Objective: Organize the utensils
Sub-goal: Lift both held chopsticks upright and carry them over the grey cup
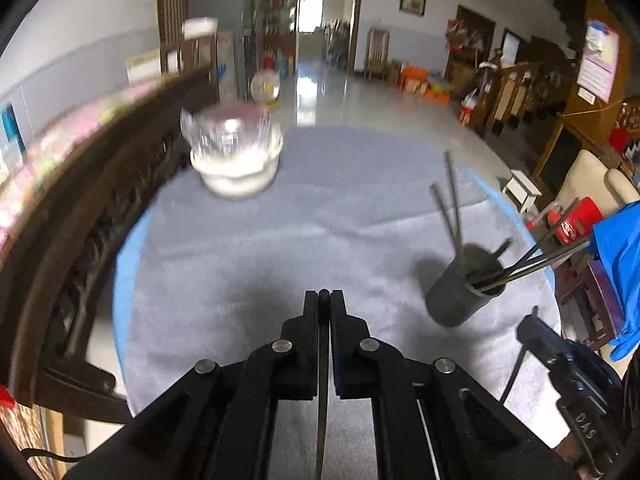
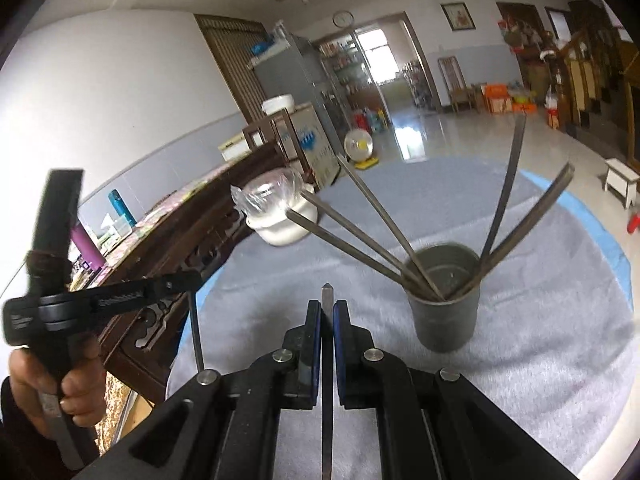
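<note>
A dark grey metal cup (image 2: pixel 446 300) stands upright on a pale grey fluffy cloth (image 2: pixel 540 360) covering a round table, towards the right. Five long flat metal chopsticks (image 2: pixel 376 216) lean out of the cup, fanned left and right. The right gripper (image 2: pixel 327 312) is clenched on one more thin metal chopstick (image 2: pixel 327 380), its tip poking just past the pads. The left gripper (image 1: pixel 323 300) likewise pinches a thin dark stick (image 1: pixel 322 400). At the far left of the cloth sits a white bowl under a clear lid (image 1: pixel 234 152), blurred. A hand (image 2: pixel 60 384) grips the left tool's handle.

Chopsticks (image 2: pixel 384 236) stand in cup (image 2: pixel 446 320), jar (image 2: pixel 280 216) behind-left.
</note>
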The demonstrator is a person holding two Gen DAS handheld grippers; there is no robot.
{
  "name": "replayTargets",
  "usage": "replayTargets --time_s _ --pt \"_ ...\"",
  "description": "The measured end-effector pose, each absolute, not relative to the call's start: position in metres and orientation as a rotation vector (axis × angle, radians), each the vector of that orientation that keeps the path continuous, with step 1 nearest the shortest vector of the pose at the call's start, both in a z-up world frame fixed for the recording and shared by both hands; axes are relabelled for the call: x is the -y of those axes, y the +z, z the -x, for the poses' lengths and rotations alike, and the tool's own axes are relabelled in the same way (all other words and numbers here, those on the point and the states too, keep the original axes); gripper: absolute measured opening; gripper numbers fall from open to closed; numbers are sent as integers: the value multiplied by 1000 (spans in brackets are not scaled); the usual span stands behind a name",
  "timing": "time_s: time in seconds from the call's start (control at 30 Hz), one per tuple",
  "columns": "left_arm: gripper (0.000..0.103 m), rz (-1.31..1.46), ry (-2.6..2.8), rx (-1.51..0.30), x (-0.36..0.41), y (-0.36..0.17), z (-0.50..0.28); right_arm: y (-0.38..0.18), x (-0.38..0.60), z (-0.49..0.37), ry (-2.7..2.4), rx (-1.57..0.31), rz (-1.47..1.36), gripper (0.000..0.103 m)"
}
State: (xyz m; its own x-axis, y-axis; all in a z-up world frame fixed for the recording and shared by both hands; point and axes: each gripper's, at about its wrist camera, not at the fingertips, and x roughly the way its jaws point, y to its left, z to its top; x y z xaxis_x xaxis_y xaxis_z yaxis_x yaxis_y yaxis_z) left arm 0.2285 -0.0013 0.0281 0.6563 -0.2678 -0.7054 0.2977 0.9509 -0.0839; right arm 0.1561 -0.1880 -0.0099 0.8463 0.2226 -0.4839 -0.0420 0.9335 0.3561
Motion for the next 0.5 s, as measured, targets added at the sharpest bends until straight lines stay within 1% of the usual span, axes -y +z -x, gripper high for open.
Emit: replayTargets --time_s 0.1,0.23,0.5 --pt "6 -73 -303 -715 3 39 -217 -4 185 -154 139 -533 -338 6" --pt "6 -84 -308 -662 5 55 -205 5 188 -145 132 -509 -332 6" --pt "6 -86 -315 -606 11 73 -192 23 196 -135 124 -467 -314 7"
